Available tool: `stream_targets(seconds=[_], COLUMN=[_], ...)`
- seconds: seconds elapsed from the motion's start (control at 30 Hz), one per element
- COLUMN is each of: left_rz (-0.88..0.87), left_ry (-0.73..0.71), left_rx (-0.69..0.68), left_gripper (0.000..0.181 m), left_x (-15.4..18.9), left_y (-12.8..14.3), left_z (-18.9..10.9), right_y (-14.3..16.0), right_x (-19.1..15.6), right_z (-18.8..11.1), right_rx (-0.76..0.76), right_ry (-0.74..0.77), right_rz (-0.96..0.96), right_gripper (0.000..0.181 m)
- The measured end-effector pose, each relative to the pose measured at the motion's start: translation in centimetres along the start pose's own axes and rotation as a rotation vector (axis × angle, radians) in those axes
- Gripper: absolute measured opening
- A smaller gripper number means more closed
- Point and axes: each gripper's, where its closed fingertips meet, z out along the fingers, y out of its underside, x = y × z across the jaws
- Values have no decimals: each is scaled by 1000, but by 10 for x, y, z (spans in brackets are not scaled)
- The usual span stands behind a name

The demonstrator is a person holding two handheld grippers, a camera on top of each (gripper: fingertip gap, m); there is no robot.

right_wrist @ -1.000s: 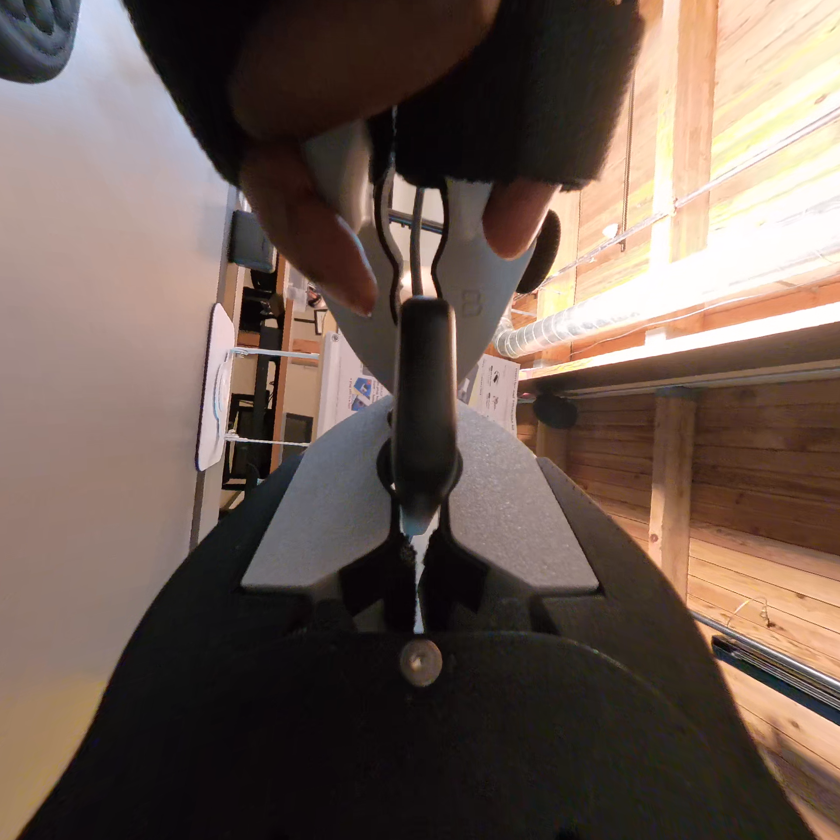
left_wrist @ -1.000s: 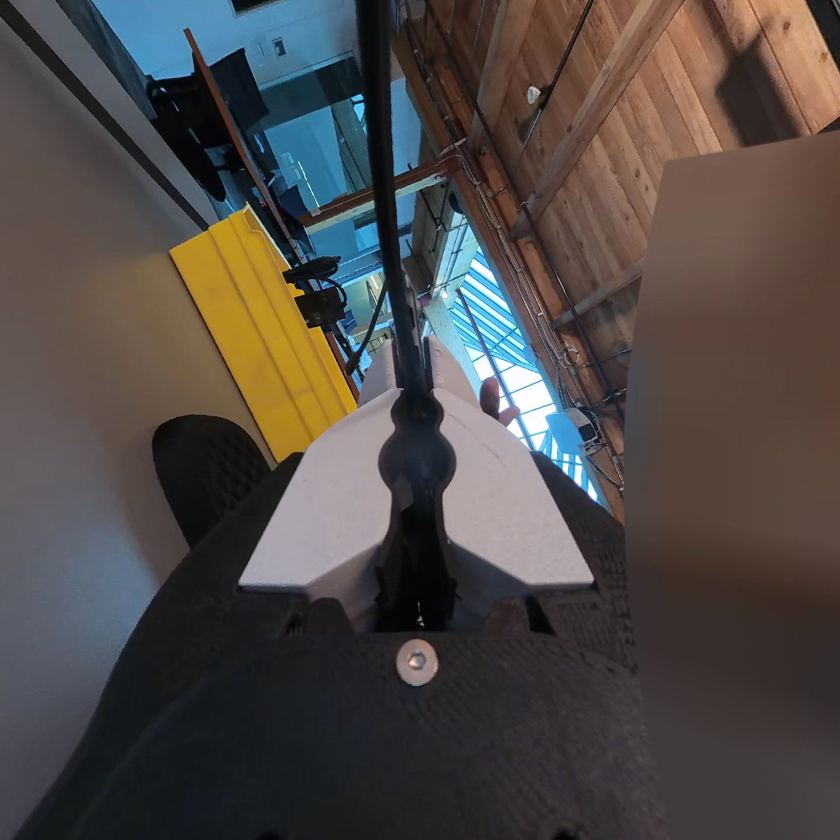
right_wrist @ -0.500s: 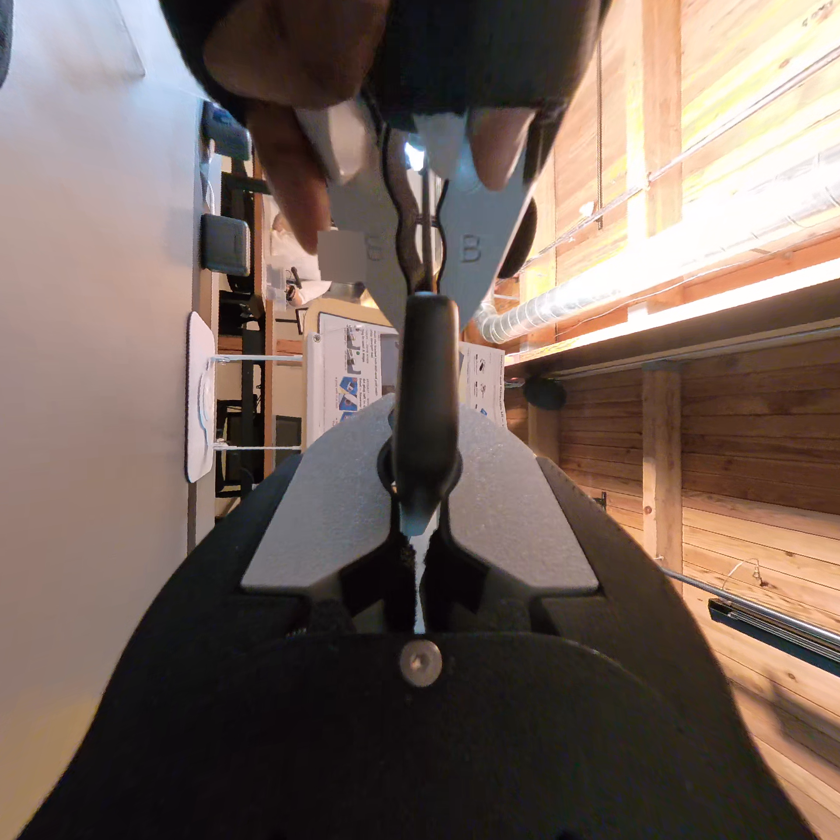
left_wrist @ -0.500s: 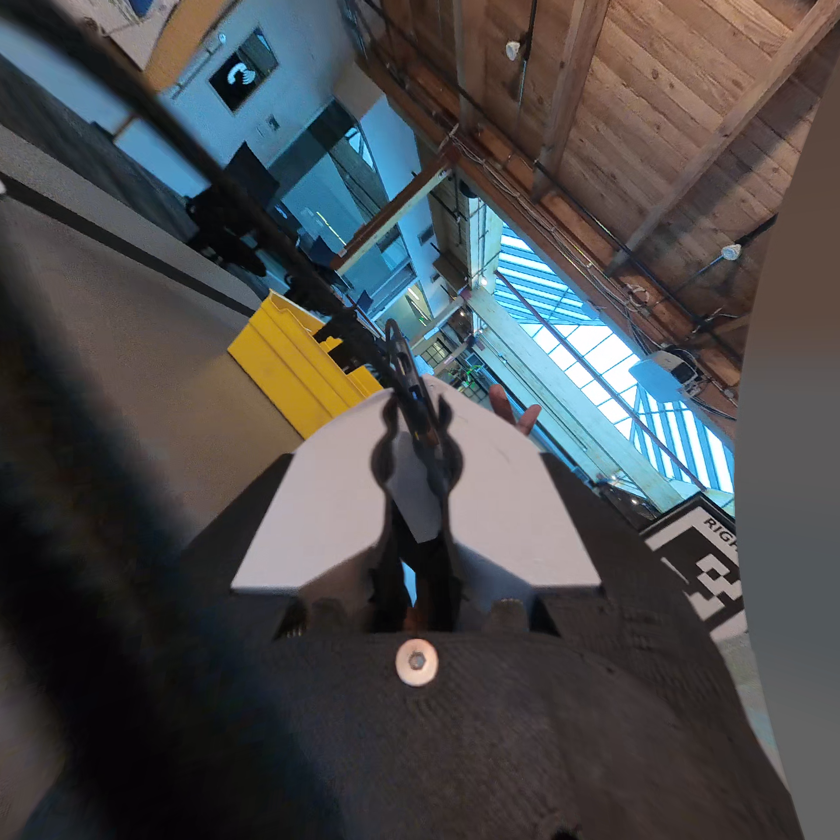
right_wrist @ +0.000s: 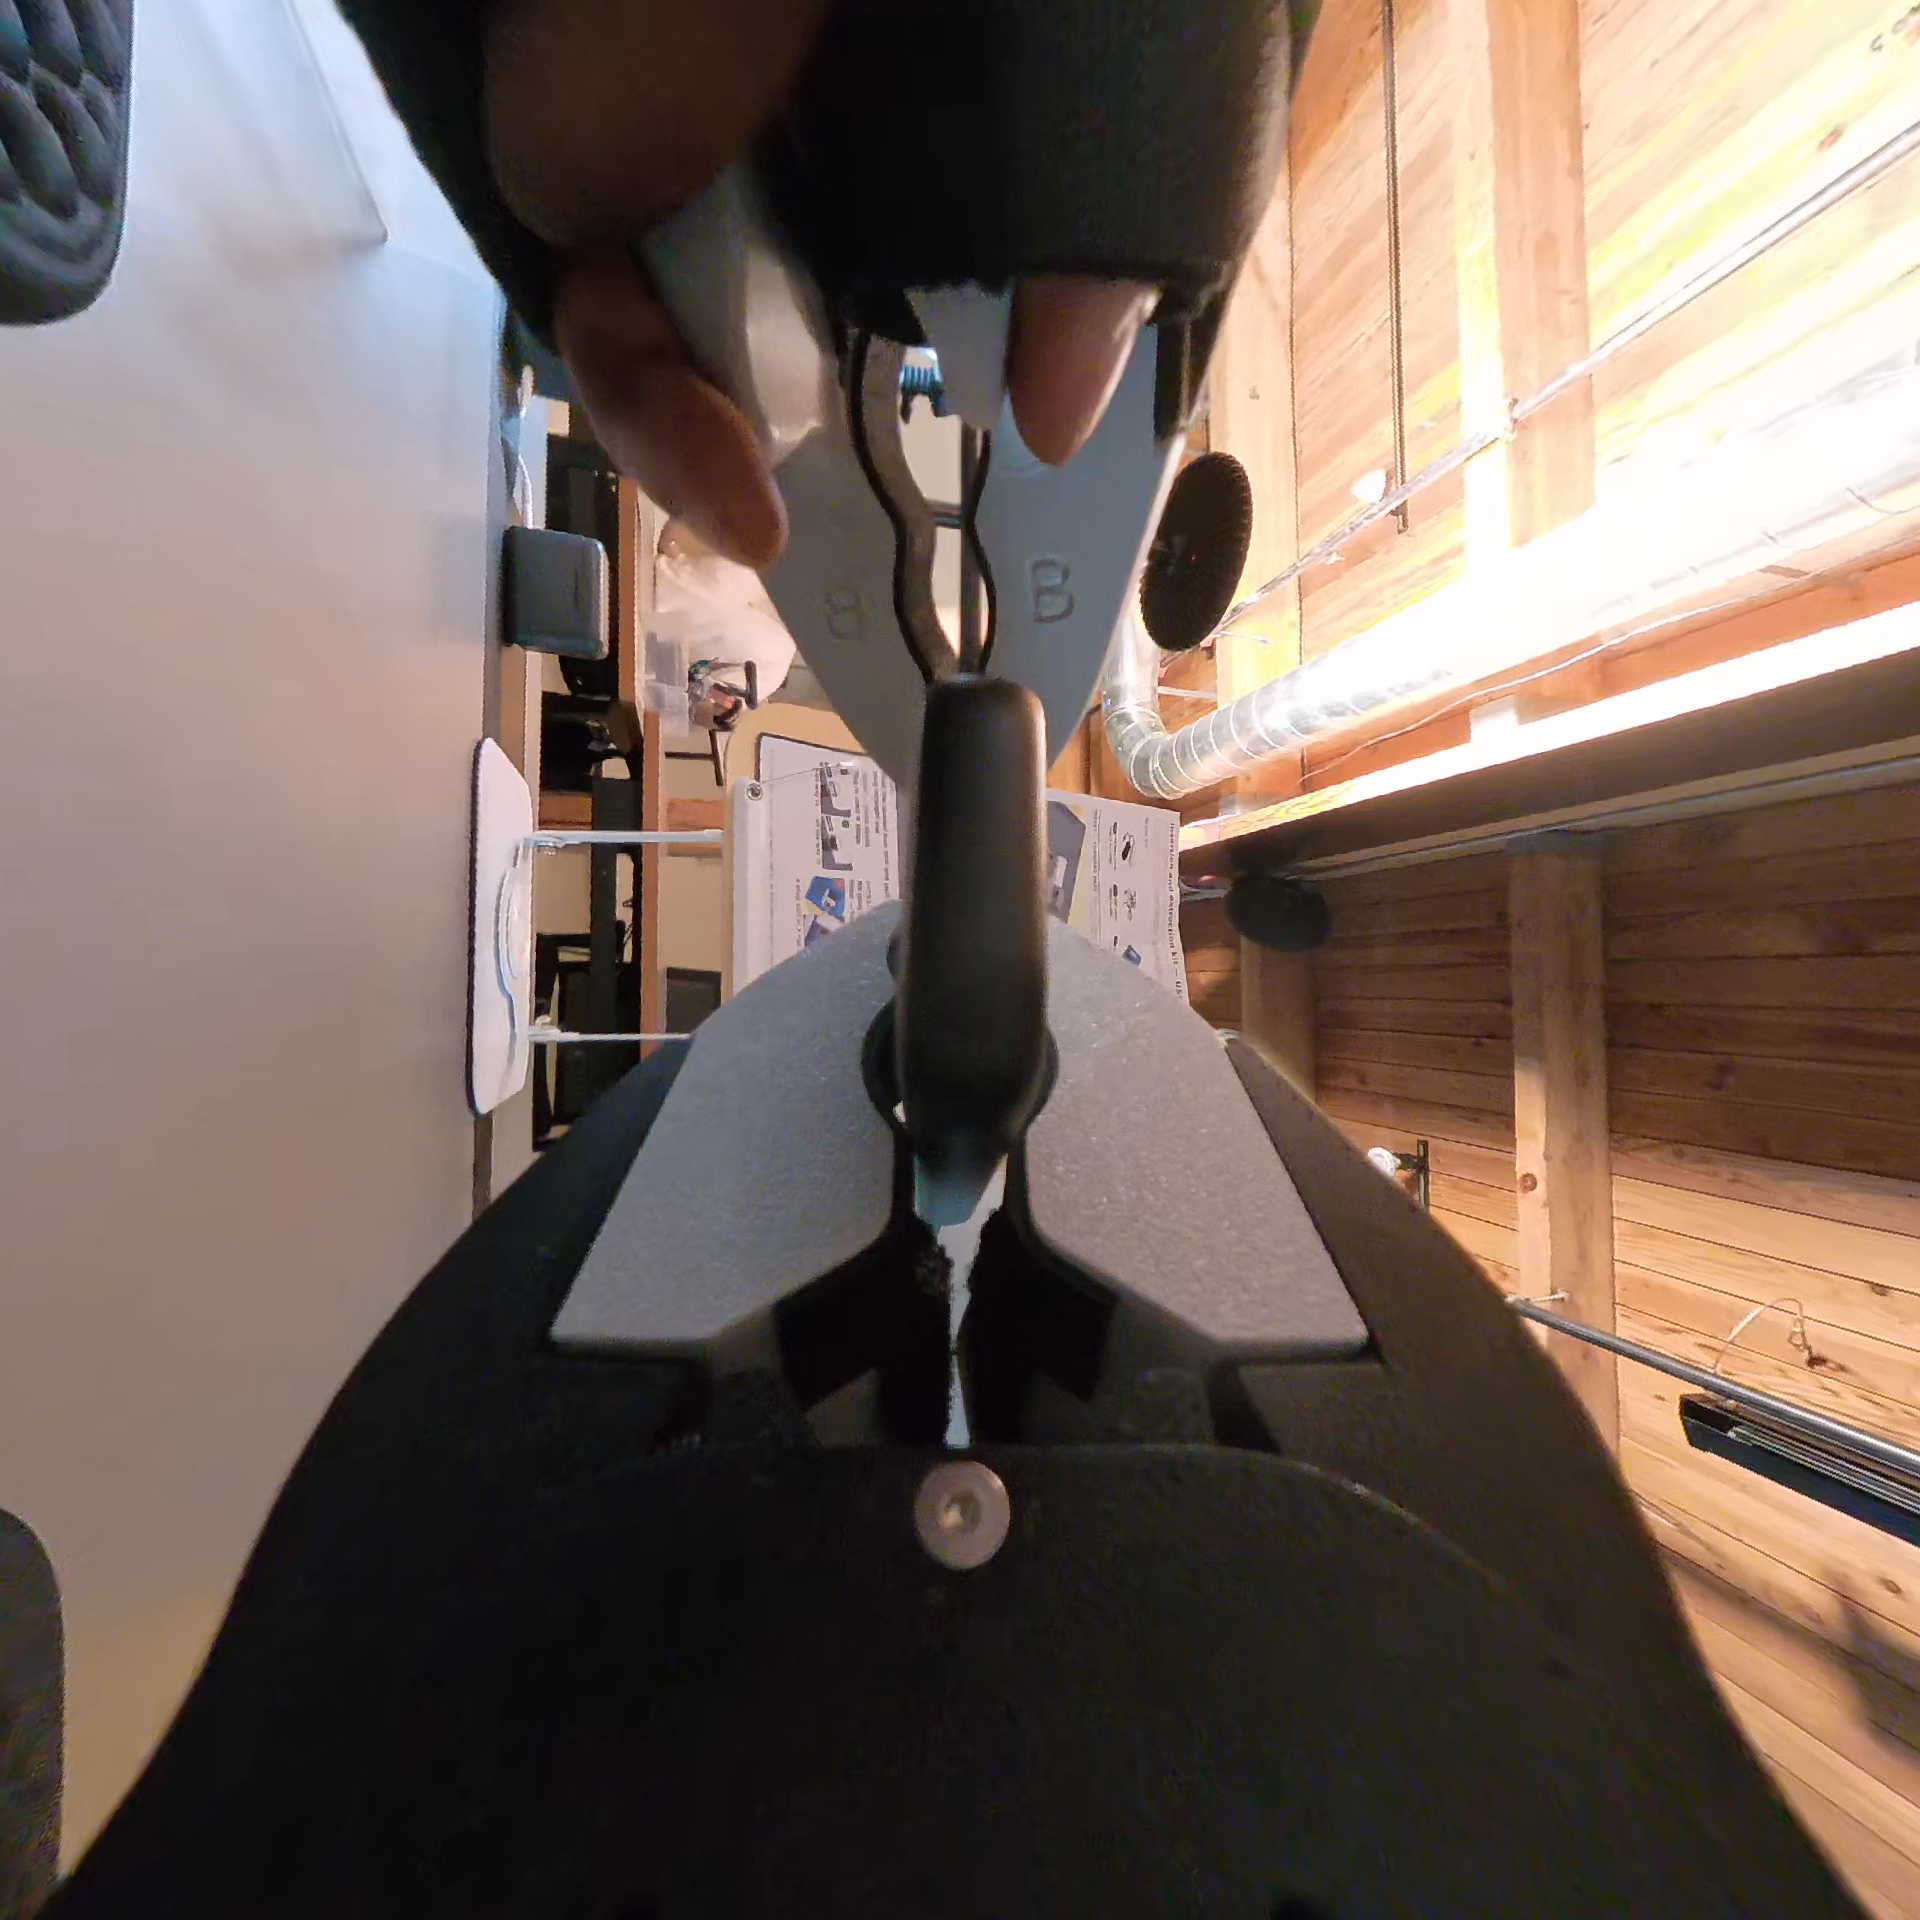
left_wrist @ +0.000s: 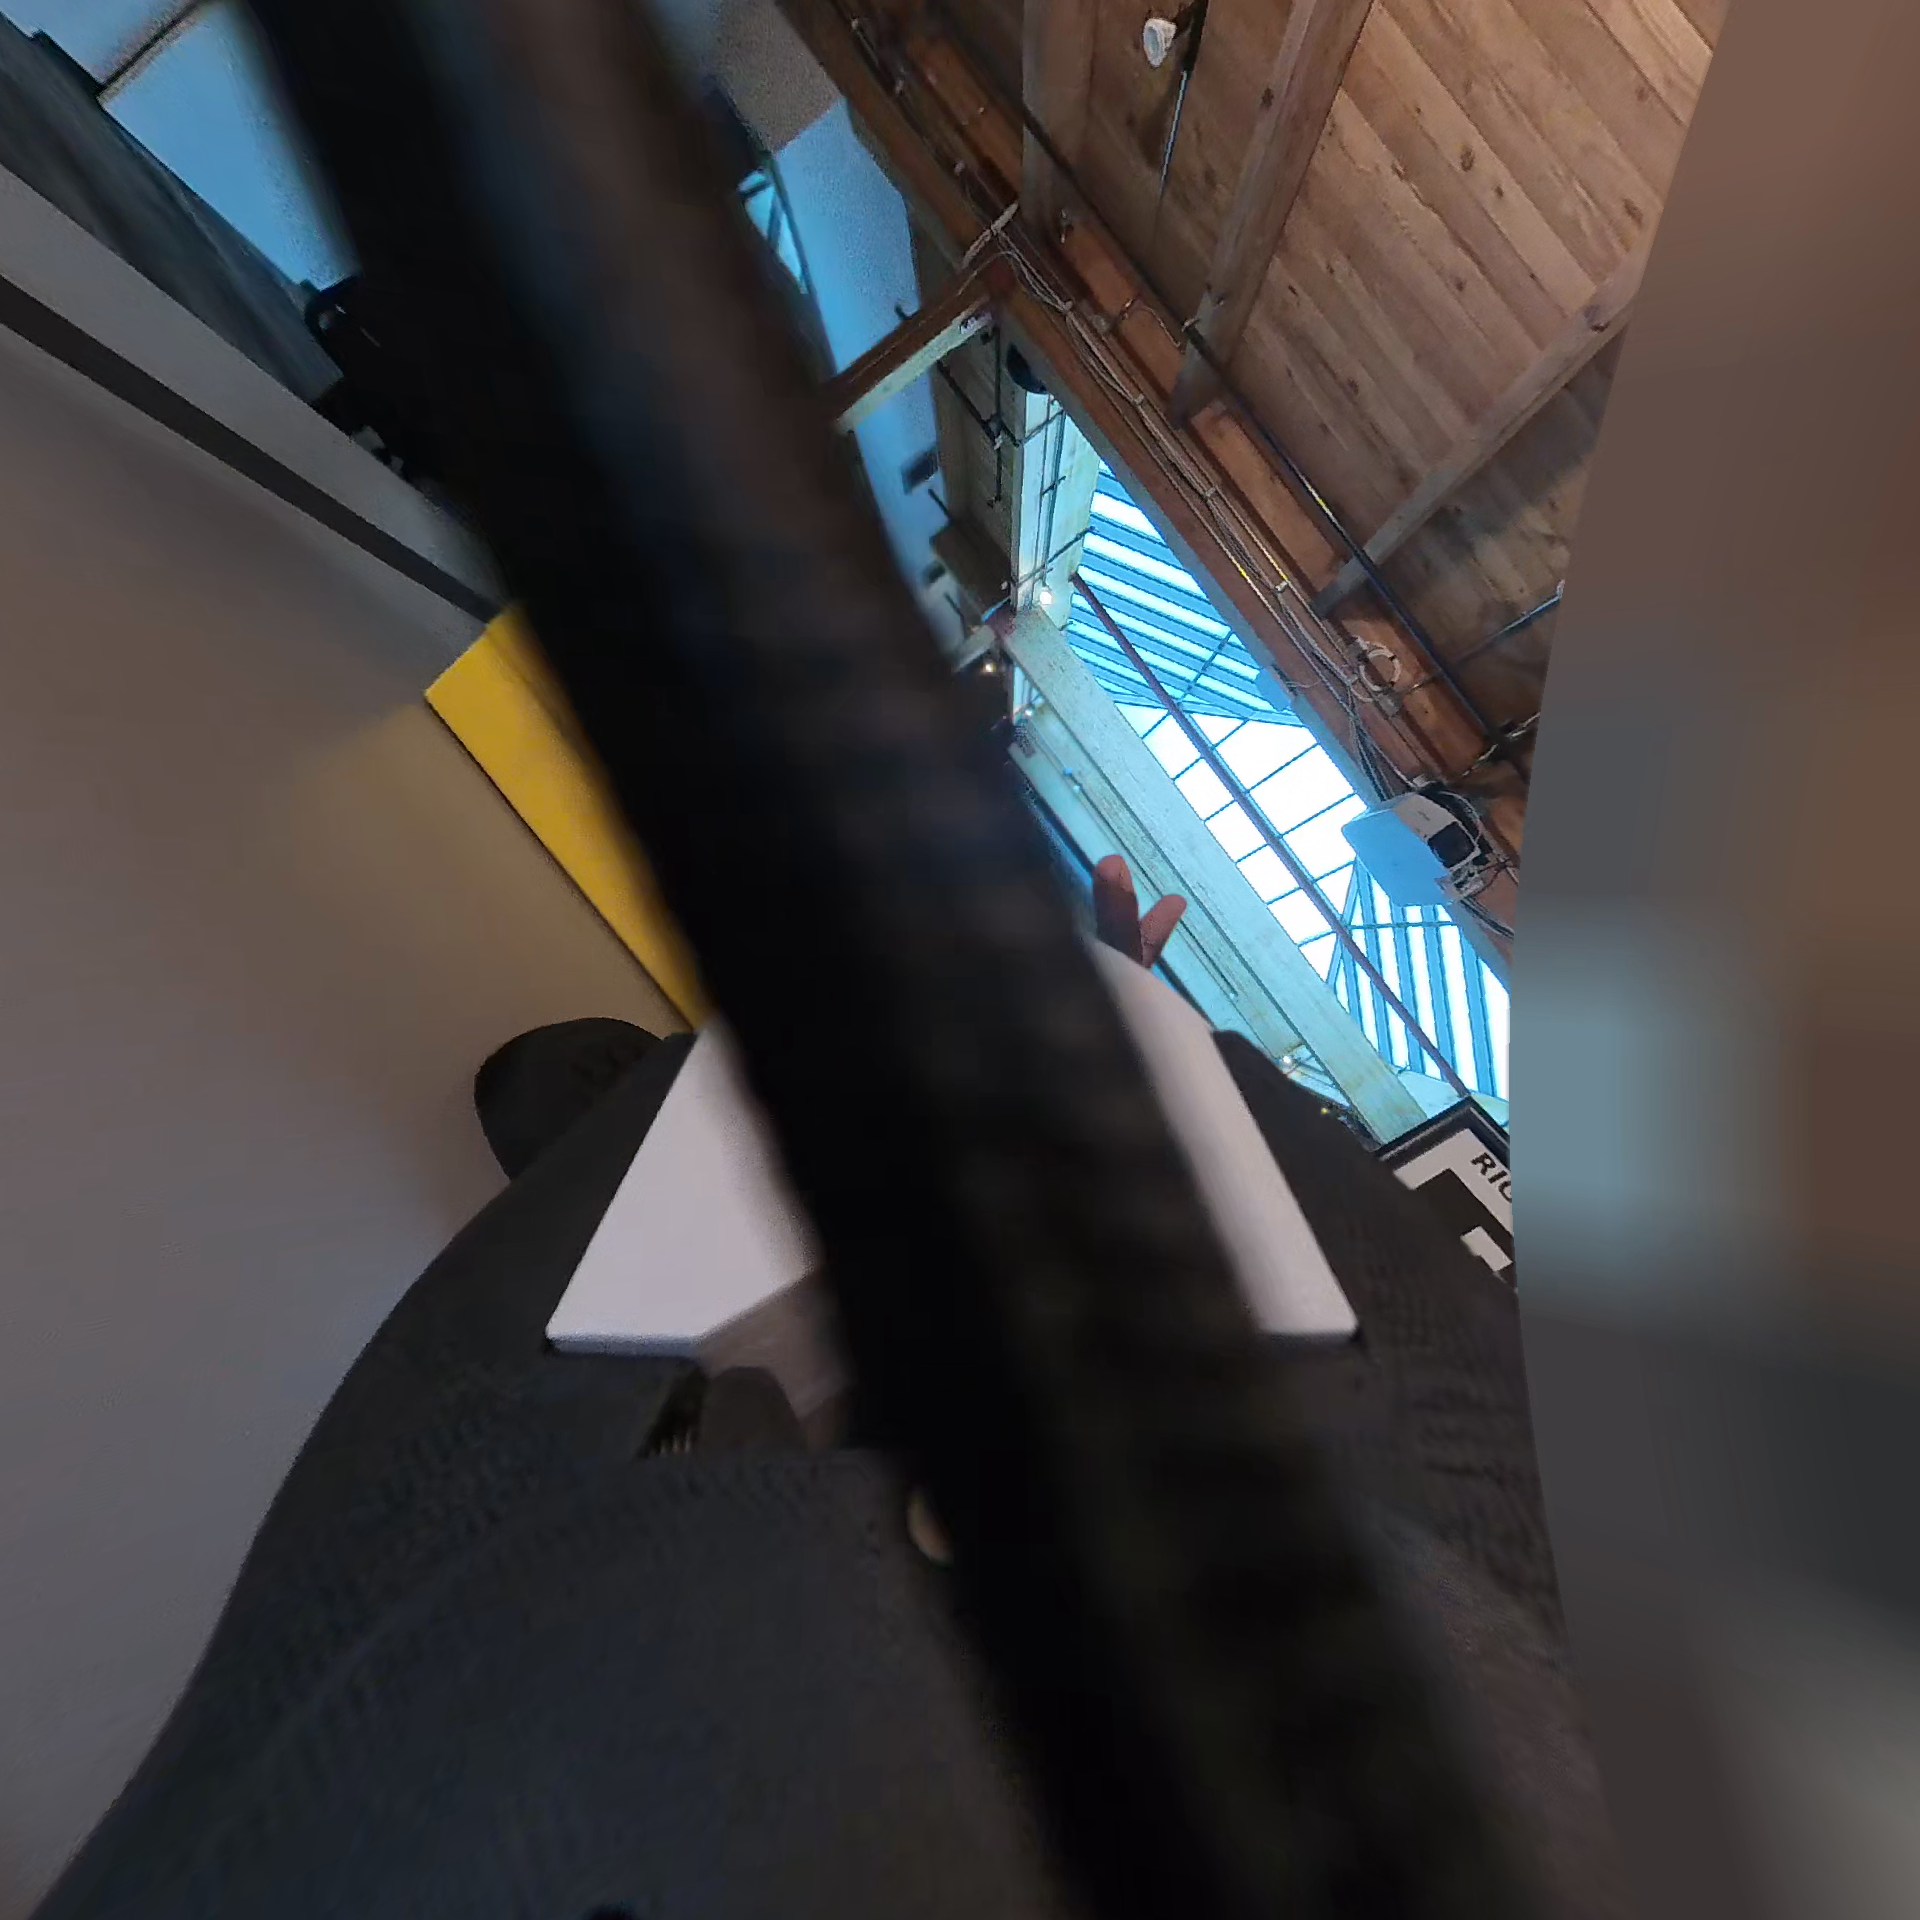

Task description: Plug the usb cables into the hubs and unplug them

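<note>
In the right wrist view my right gripper [right_wrist: 971,920] is shut on a black usb plug [right_wrist: 971,883], its metal tip pointing back at the camera. A thin black cable [right_wrist: 971,613] leaves the plug's far end. My left gripper [right_wrist: 961,665], held by a gloved hand [right_wrist: 665,416], comes in from above with its tips closed on that cable just beyond the plug. In the left wrist view a thick blurred black cable [left_wrist: 831,831] crosses right in front of the lens and hides the fingertips; only the grey fingers [left_wrist: 696,1195] show beside it.
A grey table [left_wrist: 208,935] with a yellow bin [left_wrist: 561,769] lies to the left. In the right wrist view a white flat device [right_wrist: 499,935] with two white cords and a dark grey box [right_wrist: 556,592] sit on the table. A black mesh object [right_wrist: 52,156] is in the top left corner. My two grippers' fingertips are within a few centimetres of each other.
The black cable has swung across the left wrist camera and now fills the middle of that view. The right gripper still holds the plug; the left gripper has shifted slightly along the cable.
</note>
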Motion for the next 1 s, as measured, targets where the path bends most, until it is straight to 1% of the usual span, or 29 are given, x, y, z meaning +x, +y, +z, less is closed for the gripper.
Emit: stream_targets(seconds=[0.03,0.1,0.17,0.2,0.23,0.27,0.3,0.37,0.4,0.43,0.47,0.5,0.57,0.6,0.63,0.7,0.73,0.77,0.8,0.87,0.93,1.0], left_rz=[10,32,55,57,55,49,41,41,39,46,41,19,-51,-93,-120,-116,-97,-73,-52,37,184,305], left_ry=[-4,-8,13,11,18,33,51,91,80,80,89,102,170,200,215,196,192,202,211,211,157,121], left_rx=[1,5,-53,-89,-111,-141,-184,-244,-241,-236,-216,-175,-96,-66,-37,10,34,61,93,142,164,181], left_gripper=[87,81,24,40,44,44,43,19,18,17,15,13,12,17,12,12,12,12,12,12,12,12], left_x=[-1,-2,0,-1,0,1,3,7,6,5,6,6,13,16,17,14,13,14,15,18,19,22], left_y=[-1,-3,5,13,19,26,33,43,43,43,41,36,22,15,8,-1,-5,-9,-14,-22,-26,-26], left_z=[0,0,2,3,4,6,7,8,9,9,8,8,4,2,0,-3,-5,-6,-9,-13,-15,-15], right_y=[0,0,2,4,6,7,8,8,8,8,7,7,12,17,20,20,16,9,1,-2,0,0], right_x=[-1,-1,-1,0,0,-1,-2,-3,-2,0,3,8,16,17,17,13,8,4,5,19,25,31], right_z=[1,2,3,4,5,5,6,7,7,7,6,5,2,-1,-4,-10,-13,-14,-15,-13,-11,-12], right_rx=[-7,-12,-30,-44,-55,-61,-63,-57,-50,-36,-18,-3,0,-12,-27,-32,-5,57,146,292,426,596], right_ry=[-5,-2,2,8,10,10,9,7,16,35,62,92,135,152,161,149,115,62,23,-2,-78,-166], right_rz=[-9,-8,13,13,9,4,-5,-35,-55,-71,-71,-55,-29,-17,6,110,222,388,589,1049,1527,1943], right_gripper=[13,13,12,12,12,12,12,12,12,15,23,28,42,44,44,40,34,28,25,26,28,36])
